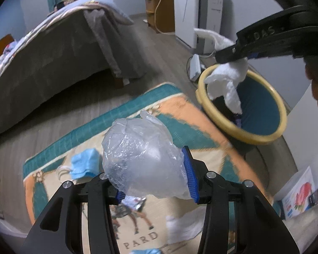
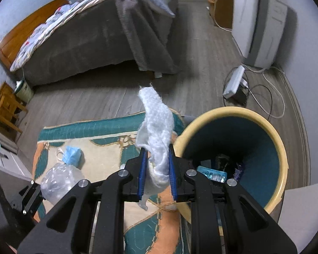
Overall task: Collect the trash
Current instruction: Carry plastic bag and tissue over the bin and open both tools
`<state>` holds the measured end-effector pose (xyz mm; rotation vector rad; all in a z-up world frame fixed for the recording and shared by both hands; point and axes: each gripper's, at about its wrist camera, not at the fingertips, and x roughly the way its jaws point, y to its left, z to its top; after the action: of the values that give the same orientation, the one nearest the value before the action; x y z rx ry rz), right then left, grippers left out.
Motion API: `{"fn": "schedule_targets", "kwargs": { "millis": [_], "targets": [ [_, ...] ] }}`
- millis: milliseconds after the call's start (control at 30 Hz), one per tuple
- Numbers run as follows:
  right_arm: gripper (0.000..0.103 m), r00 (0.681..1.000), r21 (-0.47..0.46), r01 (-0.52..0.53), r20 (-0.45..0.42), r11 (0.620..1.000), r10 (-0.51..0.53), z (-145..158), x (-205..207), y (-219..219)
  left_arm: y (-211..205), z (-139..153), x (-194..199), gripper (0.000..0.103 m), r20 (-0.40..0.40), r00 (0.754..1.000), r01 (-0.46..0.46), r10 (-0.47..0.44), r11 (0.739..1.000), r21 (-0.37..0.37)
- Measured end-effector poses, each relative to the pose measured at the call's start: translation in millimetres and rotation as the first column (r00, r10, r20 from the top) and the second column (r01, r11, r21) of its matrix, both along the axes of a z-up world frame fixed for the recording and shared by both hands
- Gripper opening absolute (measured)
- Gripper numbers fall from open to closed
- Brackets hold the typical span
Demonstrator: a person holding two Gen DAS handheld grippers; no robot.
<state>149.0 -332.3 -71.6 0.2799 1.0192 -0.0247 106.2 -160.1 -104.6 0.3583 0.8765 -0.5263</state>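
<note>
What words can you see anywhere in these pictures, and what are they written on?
"PARD": on the rug, under the horse picture; the word may be cut off.
"DAS": raised letters on the right gripper; more may be hidden.
Print on the white appliance: too blurred to read.
Print on the box with the red picture: too small to read.

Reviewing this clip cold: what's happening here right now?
A person with a gripper in each hand is clearing litter off a bedroom rug. The left gripper is shut on a crumpled clear plastic bag. The right gripper pinches a white tissue beside the open bin, which already holds some rubbish. A blue face mask lies on the rug, not yet picked up.
</note>
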Motion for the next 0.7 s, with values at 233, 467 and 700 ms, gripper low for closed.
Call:
{"fn": "schedule_targets", "kwargs": {
  "millis": [233, 467, 700],
  "targets": [
    [0.018, 0.997, 0.005, 0.078, 0.001, 0.997, -0.078, -2.7, -13.2, -42.0, -30.5, 9.8, -5.5, 0.046, -0.010, 1.000, -0.003, 0.002, 0.998, -0.067],
    [0.018, 0.986, 0.005, 0.162, -0.045, 0.987, -0.161, -21.9, -23.9, -75.1, -70.6, 12.7, -13.1, 0.046, -0.050, 0.998, 0.040, -0.044, 0.995, -0.092],
    [0.018, 0.976, -0.027, 0.204, -0.073, 0.979, -0.205, -35.8, -27.1, -94.1, -114.0, 4.3, -10.9, 0.046, -0.073, 0.992, 0.093, -0.099, 0.993, -0.075]
  ]
}}
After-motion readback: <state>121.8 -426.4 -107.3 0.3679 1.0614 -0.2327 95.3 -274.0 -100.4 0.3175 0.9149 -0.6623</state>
